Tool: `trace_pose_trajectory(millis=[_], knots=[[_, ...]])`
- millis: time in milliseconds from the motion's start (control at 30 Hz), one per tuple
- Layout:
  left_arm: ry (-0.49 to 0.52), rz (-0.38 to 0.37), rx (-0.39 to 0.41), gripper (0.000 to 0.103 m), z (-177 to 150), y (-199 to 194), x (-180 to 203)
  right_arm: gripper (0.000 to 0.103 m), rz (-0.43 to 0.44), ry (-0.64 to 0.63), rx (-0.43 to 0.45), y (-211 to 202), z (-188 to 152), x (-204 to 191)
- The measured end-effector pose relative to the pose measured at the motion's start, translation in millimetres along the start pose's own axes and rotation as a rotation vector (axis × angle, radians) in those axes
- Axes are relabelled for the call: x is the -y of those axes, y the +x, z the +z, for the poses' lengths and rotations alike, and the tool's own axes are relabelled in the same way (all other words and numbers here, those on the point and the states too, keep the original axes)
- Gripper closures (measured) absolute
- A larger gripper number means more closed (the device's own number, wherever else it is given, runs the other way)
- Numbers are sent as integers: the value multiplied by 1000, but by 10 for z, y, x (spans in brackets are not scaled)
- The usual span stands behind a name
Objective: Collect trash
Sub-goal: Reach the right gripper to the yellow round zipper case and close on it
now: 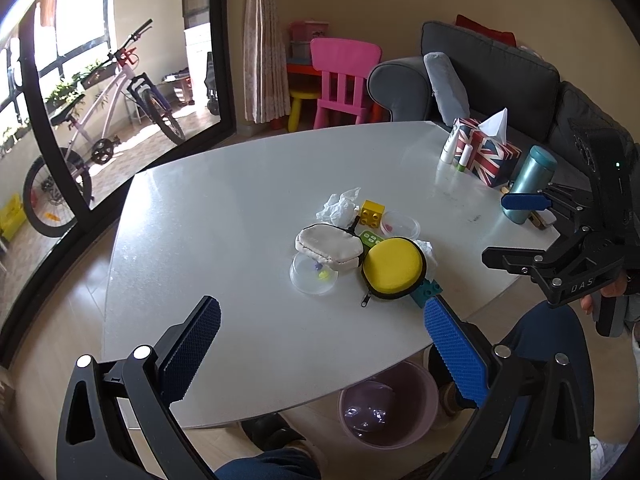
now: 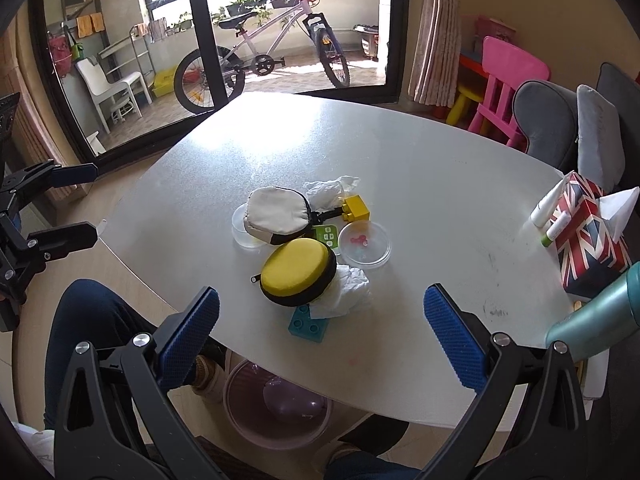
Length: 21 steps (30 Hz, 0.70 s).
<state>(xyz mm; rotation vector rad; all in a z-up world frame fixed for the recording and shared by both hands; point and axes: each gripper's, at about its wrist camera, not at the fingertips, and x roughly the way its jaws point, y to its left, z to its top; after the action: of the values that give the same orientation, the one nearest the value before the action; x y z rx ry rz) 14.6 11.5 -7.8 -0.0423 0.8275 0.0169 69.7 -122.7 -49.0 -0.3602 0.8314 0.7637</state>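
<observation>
On glossy white table [image 2: 420, 168], crumpled tissue [image 2: 348, 286] — both grippers [image 1: 322, 330] [image 2: 320, 320] agape, empty

Two crumpled tissues [image 2: 329, 191] [image 2: 349, 291], two pouches [image 2: 279, 213] [image 2: 297, 273], two dishes [image 2: 365, 245] [image 2: 242, 229], two bricks [image 2: 355, 208] [image 2: 307, 325] (yellow, teal).

A yellow round pouch [image 2: 298, 276] sits mid-counter [image 2: 420, 168] beside a beige pouch [image 2: 278, 212], yellow brick [image 2: 356, 208] and teal brick [image 2: 306, 326]; a flag-patterned tissue box [image 2: 592, 232] stands apart.

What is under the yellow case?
A crumpled tissue and teal brick poke out from beneath the yellow case; how far either extends underneath is hidden.
</observation>
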Motion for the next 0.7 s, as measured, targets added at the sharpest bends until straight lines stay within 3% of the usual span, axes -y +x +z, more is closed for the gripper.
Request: trace_pose_trajectory(millis=[700], knots=[[-16, 2, -26, 6, 9, 98, -104, 3, -25, -213, -201, 1027, 130, -346]])
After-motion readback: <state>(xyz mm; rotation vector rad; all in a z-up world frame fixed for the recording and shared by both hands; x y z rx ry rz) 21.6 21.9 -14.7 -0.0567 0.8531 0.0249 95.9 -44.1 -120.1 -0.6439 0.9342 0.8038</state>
